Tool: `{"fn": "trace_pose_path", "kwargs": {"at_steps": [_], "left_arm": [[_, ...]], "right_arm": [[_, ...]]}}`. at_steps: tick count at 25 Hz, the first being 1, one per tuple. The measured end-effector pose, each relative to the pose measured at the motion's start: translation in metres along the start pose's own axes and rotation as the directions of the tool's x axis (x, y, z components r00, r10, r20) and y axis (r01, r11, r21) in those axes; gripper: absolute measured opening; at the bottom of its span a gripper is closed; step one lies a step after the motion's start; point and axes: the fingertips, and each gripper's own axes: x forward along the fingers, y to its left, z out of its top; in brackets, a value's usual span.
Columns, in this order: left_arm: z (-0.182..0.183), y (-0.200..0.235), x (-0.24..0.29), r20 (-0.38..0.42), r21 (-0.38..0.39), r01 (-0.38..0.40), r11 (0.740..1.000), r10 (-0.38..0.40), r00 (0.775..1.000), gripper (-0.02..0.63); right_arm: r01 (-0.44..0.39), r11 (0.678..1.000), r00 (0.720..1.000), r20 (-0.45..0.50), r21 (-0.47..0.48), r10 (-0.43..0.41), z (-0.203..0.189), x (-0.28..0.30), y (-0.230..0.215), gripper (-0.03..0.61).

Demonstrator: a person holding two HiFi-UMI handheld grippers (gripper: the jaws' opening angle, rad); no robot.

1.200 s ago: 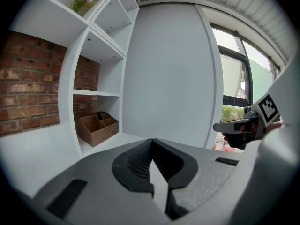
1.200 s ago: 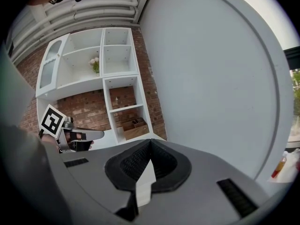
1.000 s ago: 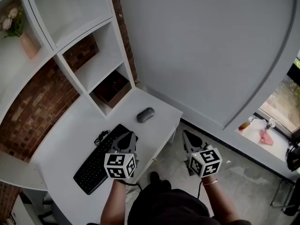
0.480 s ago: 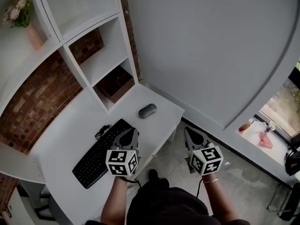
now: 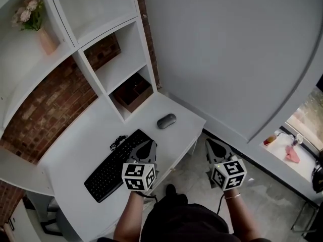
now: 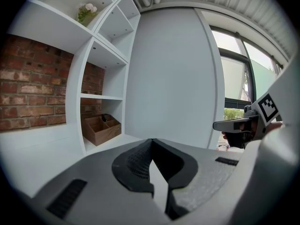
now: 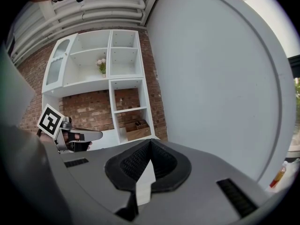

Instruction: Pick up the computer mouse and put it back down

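White worktop (image 5: 86, 135): we look steeply down on it. It carries a black keyboard (image 5: 113, 166) and the computer mouse (image 5: 166, 121).
Computer mouse: grey and rounded. It lies flat on the worktop near the far right corner, beyond the keyboard and apart from it. Neither hand-held gripper touches it.
Wooden box (image 5: 133, 92): it stands in the lowest cubby of the white shelf unit (image 5: 81, 59), close to the mouse's corner. In the left gripper view we see the wooden box (image 6: 101, 129) open at the top and split by dividers. Something dark sits at its back, and we cannot tell what it is.
Vase (image 5: 48, 42): pinkish, on an upper shelf at the top left. It holds a small bunch of pale flowers (image 5: 29, 13).
Left hand-held gripper (image 5: 148, 145): it hangs above the near right end of the keyboard, pointing toward the mouse and well short of it. Its own view shows the left hand-held gripper (image 6: 152, 149) with jaws pressed together and nothing between them.
Right hand-held gripper (image 5: 209, 144): it is held off the worktop's right edge, above the grey floor (image 5: 267, 195). In its own view the right hand-held gripper (image 7: 150, 149) also has its jaws together, with nothing held.
Brick wall (image 5: 50, 110): red, showing behind the shelf unit.
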Motion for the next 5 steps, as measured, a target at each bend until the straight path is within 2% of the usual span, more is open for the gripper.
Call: {"fn": "trace_pose_path", "kwargs": {"at_steps": [5], "left_arm": [[0.0021, 0.0020, -0.0008, 0.005, -0.001, -0.014, 1.000, 0.014, 1.000, 0.009]], "right_arm": [[-0.016, 1.000, 1.000, 0.000, -0.005, 0.016, 0.0017, 0.0014, 0.0007, 0.005]]}}
